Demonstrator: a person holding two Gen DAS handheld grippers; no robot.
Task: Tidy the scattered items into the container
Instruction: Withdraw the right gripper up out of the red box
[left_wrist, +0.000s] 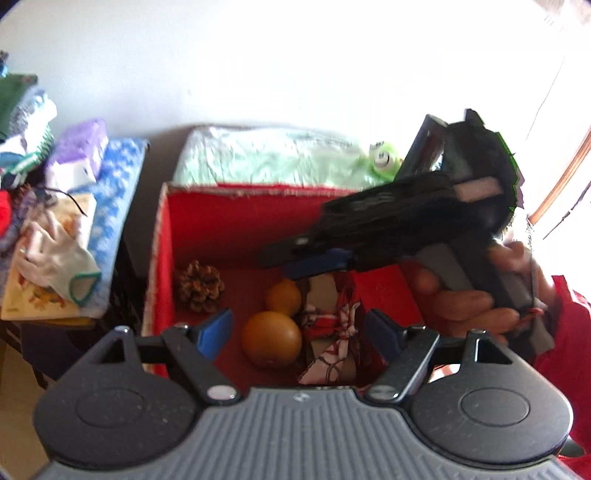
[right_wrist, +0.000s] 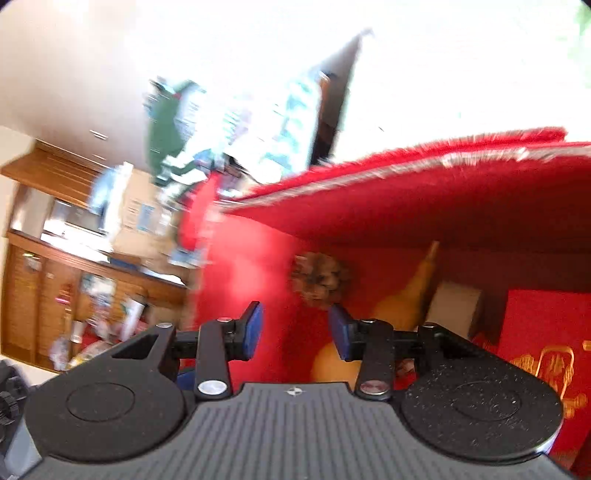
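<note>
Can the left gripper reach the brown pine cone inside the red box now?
Probably yes: the left gripper is open above the red box, and nothing covers the brown pine cone in its left corner.

The left tongs (left_wrist: 299, 332) are held wide apart with nothing between them. The right tongs (right_wrist: 295, 332) are parted too, gripped by a hand (left_wrist: 480, 299).

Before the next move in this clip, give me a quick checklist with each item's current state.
1. Left gripper empty: ok, jaws open, nothing between them.
2. Right gripper empty: ok, jaws open over the red box.
3. Items inside the box: ok, pine cone, gourd and patterned cloth bundle lie on its floor.
4. Grippers clear of each other: cannot tell, the right one crosses above the box close by.
5. Items left outside: not ok, green frog toy sits behind the box.
</note>
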